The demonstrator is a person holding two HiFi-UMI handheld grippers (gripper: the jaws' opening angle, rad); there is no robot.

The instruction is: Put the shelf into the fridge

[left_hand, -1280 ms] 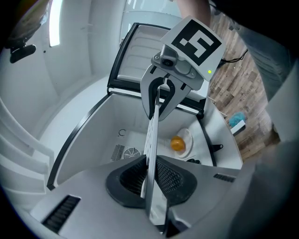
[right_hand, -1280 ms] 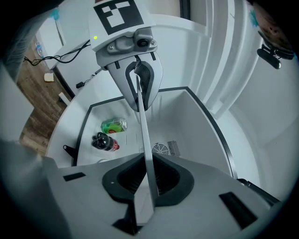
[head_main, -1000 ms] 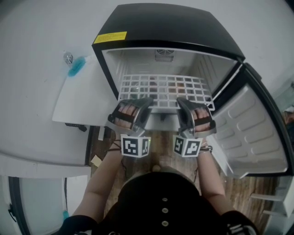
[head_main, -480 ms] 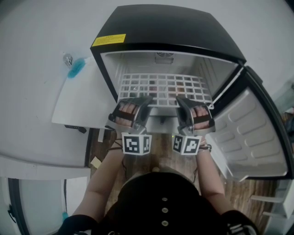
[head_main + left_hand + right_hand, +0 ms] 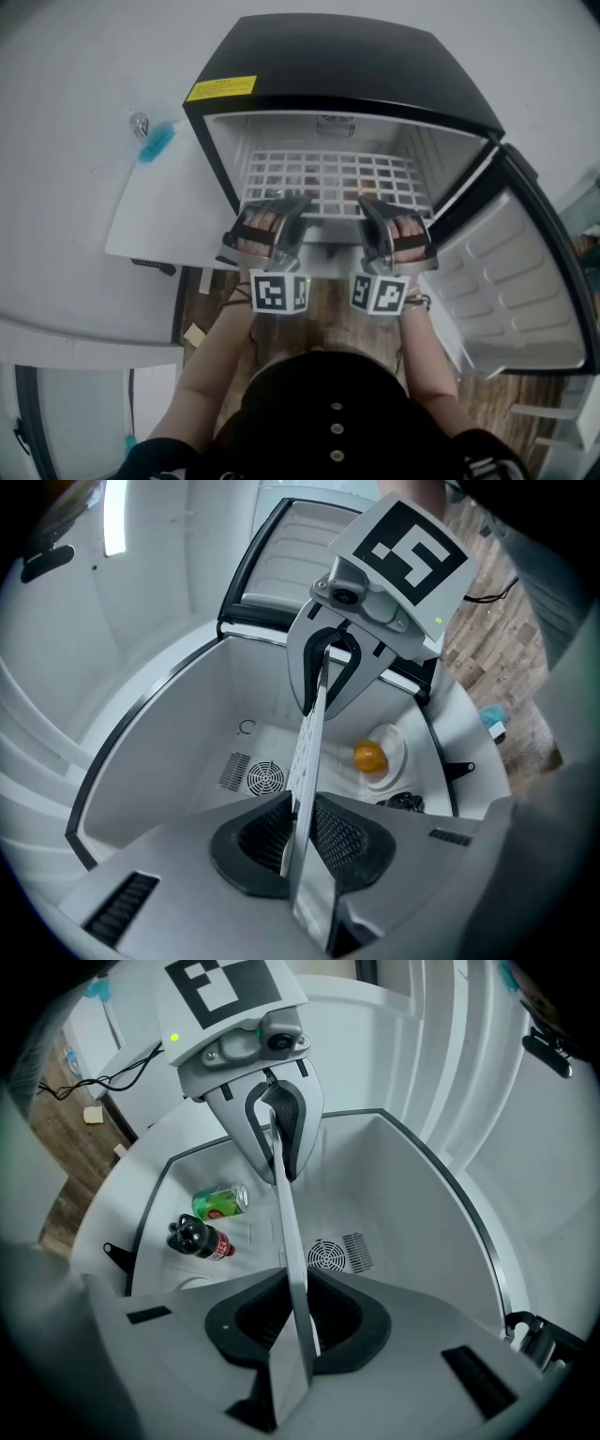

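The white wire shelf (image 5: 328, 181) lies level inside the open black-topped fridge (image 5: 337, 56), its front edge still at the opening. My left gripper (image 5: 294, 212) is shut on the left part of that front edge, and my right gripper (image 5: 367, 212) is shut on the right part. In the left gripper view the shelf (image 5: 307, 742) runs edge-on between the pads of the left gripper (image 5: 298, 832), with the right gripper (image 5: 323, 682) clamped further along. The right gripper view shows the shelf (image 5: 287, 1232) pinched by the right gripper (image 5: 298, 1321), the left gripper (image 5: 278, 1133) beyond.
The fridge door (image 5: 511, 272) stands open at the right. Below the shelf lie an orange (image 5: 369, 757) on a plate (image 5: 395, 745), a green can (image 5: 220, 1202) and a dark bottle (image 5: 199, 1238). A fan vent (image 5: 326, 1256) is in the back wall. A white counter (image 5: 159, 206) adjoins the left.
Both grippers and the shelf have edged slightly deeper toward the fridge's back. The grips have not changed.
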